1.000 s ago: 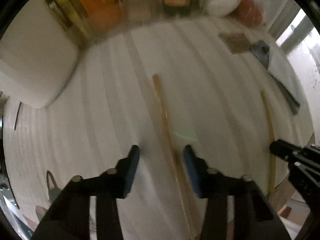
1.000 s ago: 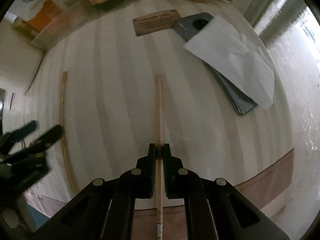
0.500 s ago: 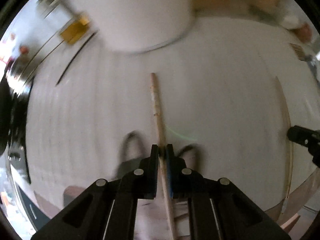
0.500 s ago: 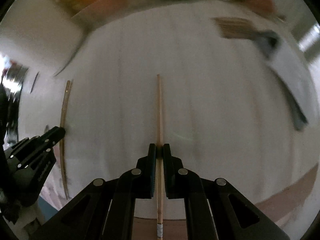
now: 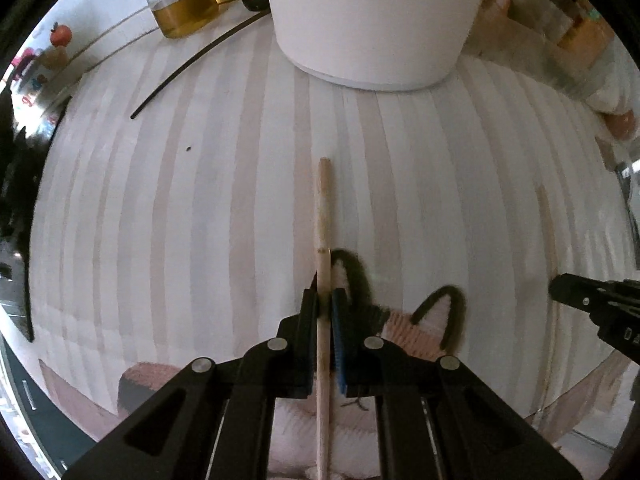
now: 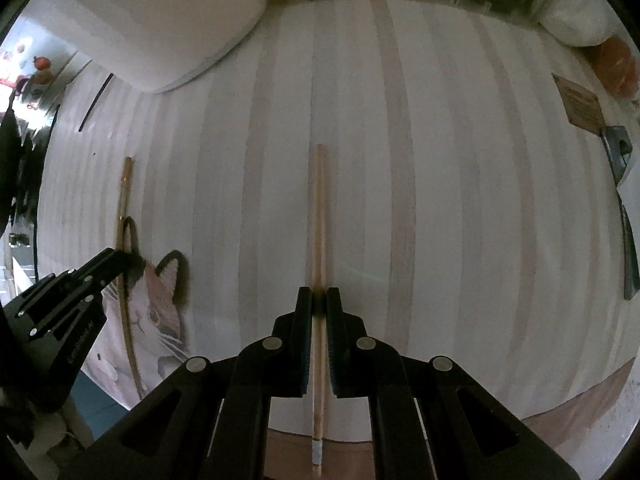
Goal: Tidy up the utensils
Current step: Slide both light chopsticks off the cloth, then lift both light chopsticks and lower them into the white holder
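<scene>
Both claws have a chopstick each. The left gripper point(image 5: 325, 300) is closed down tight on 1 chopstick point(image 5: 322, 216), pinched somewhere past its middle, so the front part pokes forward over the striped tabletop point(image 5: 200, 208) toward the big white pot point(image 5: 372, 20), while the back end runs down between the black arms. The right gripper point(image 6: 319, 300) is clamped the same way on the other chopstick point(image 6: 318, 208), which points straight ahead, its pale-capped tail point(image 6: 317, 452) sticking out behind. From the right-hand camera the left gripper point(image 6: 116, 264) shows at the side with its stick bowed by the lens. Whether either stick is lifted or still resting on the wood, I can't tell.

These are thin wooden sticks: light, stiff, a little smooth. They won't bend or crush, but a round, narrow shaft can roll or pivot between flat pads, and a long overhang will swing if the hand turns quickly. A grip near the middle, as here, looks the sensible one, keeping both ends balanced.

A cat's head point(image 6: 160, 300) is poking up at the near table edge, close to the left stick, which could get batted. A bottle of amber liquid point(image 5: 184, 4) stands beside the pot.
</scene>
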The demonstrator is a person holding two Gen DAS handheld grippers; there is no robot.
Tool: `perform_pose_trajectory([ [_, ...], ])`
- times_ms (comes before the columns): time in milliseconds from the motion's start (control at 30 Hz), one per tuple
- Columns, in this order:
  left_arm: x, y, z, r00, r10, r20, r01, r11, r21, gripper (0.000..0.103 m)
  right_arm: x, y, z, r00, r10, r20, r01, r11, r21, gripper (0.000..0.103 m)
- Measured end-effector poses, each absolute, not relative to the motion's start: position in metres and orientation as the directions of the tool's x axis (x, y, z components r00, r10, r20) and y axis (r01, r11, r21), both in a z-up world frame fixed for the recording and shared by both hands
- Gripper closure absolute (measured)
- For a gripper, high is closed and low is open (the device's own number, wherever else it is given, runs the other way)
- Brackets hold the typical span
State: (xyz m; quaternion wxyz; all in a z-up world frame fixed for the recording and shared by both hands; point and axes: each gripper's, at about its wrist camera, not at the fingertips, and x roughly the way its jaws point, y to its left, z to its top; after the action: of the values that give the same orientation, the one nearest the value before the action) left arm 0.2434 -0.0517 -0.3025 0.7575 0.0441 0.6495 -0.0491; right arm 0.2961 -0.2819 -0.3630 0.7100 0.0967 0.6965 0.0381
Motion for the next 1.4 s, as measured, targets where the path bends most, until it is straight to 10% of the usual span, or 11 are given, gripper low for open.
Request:
perform_pose_trajectory([
  [1400, 0.271, -0.056, -0.312, 0.159, -0.028, -0.987, 0.168, 0.986, -0.001, 0.095, 0.332, -0.222, -0.363, 0.016, 0.072, -0.997, 0.063, 0.995, 0.073, 0.095],
])
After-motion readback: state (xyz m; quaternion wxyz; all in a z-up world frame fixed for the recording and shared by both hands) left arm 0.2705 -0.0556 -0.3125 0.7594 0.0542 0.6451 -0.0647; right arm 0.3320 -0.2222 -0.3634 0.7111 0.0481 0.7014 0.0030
